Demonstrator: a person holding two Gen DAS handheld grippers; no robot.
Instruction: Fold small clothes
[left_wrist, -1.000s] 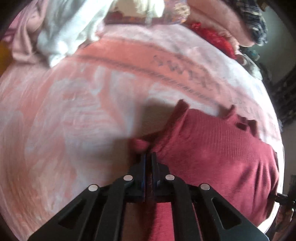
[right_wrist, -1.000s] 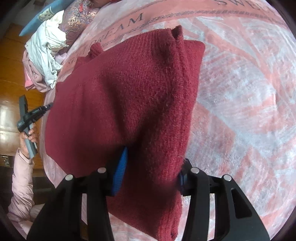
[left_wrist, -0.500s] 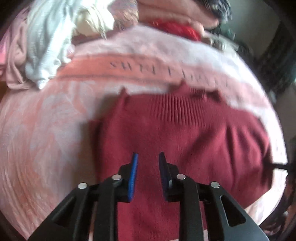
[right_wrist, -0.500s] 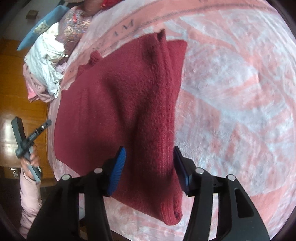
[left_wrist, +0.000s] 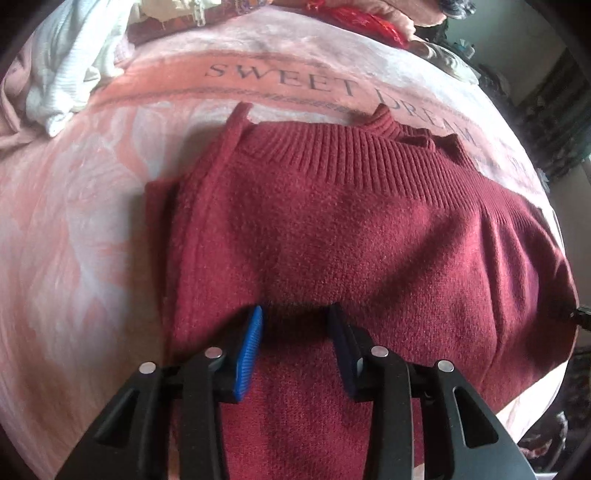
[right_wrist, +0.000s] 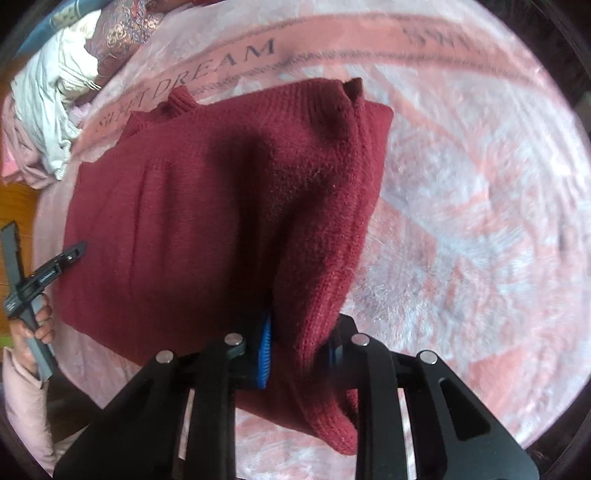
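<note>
Left gripper (left_wrist: 295, 319) spread, jaws apart over maroon sweater (left_wrist: 369, 240); right gripper (right_wrist: 303, 332) clamped on sweater's folded edge; pink blanket (right_wrist: 480, 221) beneath.

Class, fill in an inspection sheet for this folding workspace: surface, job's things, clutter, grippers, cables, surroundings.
Surface: pink blanket printed SWEET DREAM.
Job's things: red sweater lying partly folded, one side doubled over.
Clutter: white garment and other clothes heaped at the blanket's far edge.
Grippers: left gripper open over the sweater; right gripper around the sweater's folded edge, grip unclear.
Cables: nothing seen.
Surroundings: wooden floor.
</note>
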